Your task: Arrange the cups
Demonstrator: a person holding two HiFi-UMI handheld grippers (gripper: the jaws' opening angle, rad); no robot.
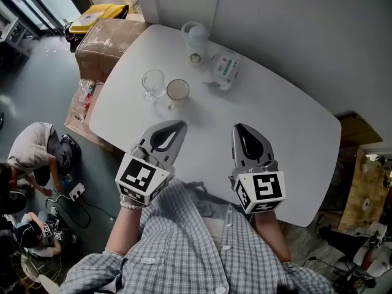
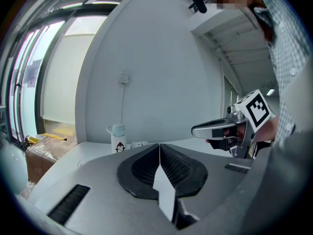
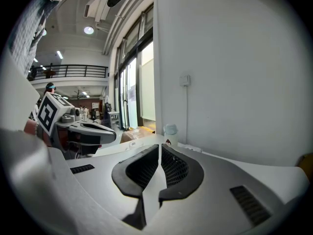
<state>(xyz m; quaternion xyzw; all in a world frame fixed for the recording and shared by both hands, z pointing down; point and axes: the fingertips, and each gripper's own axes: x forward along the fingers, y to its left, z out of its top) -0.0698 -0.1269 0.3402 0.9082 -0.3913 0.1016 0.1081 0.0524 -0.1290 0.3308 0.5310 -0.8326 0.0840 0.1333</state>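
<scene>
left gripper [image 1: 175,127]: jaws pressed together, empty, above the table's [image 1: 294,133] near edge | right gripper [image 1: 241,129]: jaws together, empty, alongside, well apart | clear glass cup [image 1: 153,83] and pale cup [image 1: 177,91]: upright, just beside each other, near left edge | bottle [image 1: 195,40], packet [image 1: 224,69]: by far edge

Open tabletop [image 1: 208,133] before glass cup [image 1: 153,83], mug [image 1: 177,91]

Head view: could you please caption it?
Left gripper and right gripper, shut and empty, before clear cup and pale cup.
</scene>
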